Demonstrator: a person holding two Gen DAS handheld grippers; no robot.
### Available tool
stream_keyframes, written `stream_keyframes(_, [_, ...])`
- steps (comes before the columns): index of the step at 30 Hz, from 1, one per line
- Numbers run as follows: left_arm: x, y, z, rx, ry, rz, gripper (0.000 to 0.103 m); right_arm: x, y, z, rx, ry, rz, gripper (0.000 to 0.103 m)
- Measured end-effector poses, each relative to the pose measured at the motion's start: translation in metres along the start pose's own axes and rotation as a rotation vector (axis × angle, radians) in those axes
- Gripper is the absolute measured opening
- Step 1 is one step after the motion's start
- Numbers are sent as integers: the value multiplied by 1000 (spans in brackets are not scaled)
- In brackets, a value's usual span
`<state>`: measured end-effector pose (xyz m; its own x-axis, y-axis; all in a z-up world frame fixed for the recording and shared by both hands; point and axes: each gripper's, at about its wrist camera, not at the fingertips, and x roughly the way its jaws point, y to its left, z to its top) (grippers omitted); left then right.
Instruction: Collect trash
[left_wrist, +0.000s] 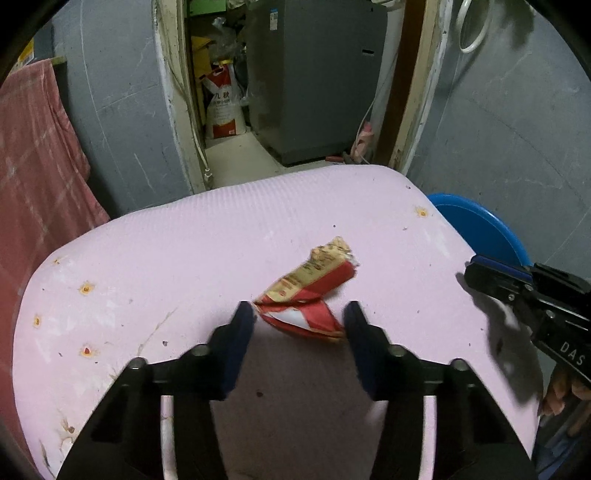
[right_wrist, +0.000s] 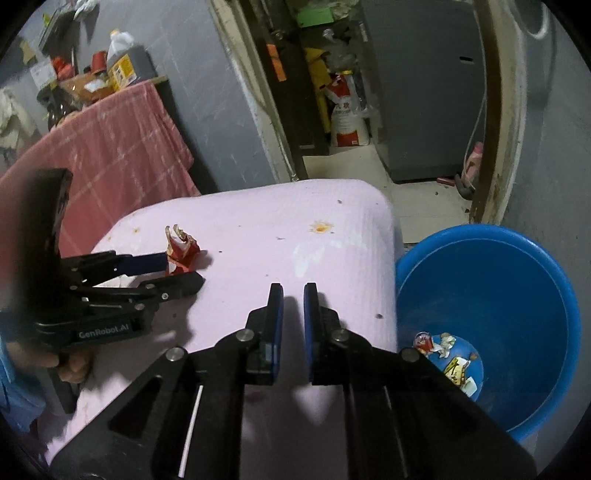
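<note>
Crumpled wrapper (left_wrist: 308, 291), red, cream and white, lies on the pink table (left_wrist: 184, 240) near its middle, with its near end between the two spread fingers of the left gripper (left_wrist: 298, 317). The jaws stand wide open on either side of it and do not appear to have closed on it yet. It looks like thin printed paper or foil: very light, soft, easily crushed and not fragile. It would likely fold flat under pressure, so the thicker, bunched near end between the fingers seems the best place to pinch; the flat far tail might slip out.

The right gripper (right_wrist: 293, 291) hovers over the table's right side, well apart from the wrapper. Its jaws are nearly together, a narrow gap between them, and hold nothing.

Just beside the table's right edge, lower down, stands a blue basin (right_wrist: 517, 280) with a few scraps of trash (right_wrist: 452, 360) at its bottom. Nothing lies on the table between wrapper and basin, though the right gripper hangs near that path.

Farther off, a pink checked cloth (right_wrist: 122, 162) hangs at left, and a doorway shows a red and white sack (left_wrist: 221, 105) and a grey appliance (left_wrist: 314, 74).
</note>
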<state>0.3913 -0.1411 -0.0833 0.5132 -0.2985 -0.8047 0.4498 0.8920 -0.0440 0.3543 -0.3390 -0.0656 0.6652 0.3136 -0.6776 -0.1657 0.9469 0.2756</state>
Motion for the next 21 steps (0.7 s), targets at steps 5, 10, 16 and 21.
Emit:
stream_keyframes(5, [0,-2,2,-10,-1,3,28,-2,-1,0,21,-24,-4,13])
stream_keyframes(10, [-3,-5,4,-18,-12,12,12,-9,-3,-3,34,-65,-19,17])
stream_keyframes(16, [-11,-16,4,7,-54,9,9,-30,-10,-6,57,-168,-41,22])
stream_keyframes(21, [-23,-35,11,1,-117,-36,9,-58,-10,-5,37,-274,-94,29])
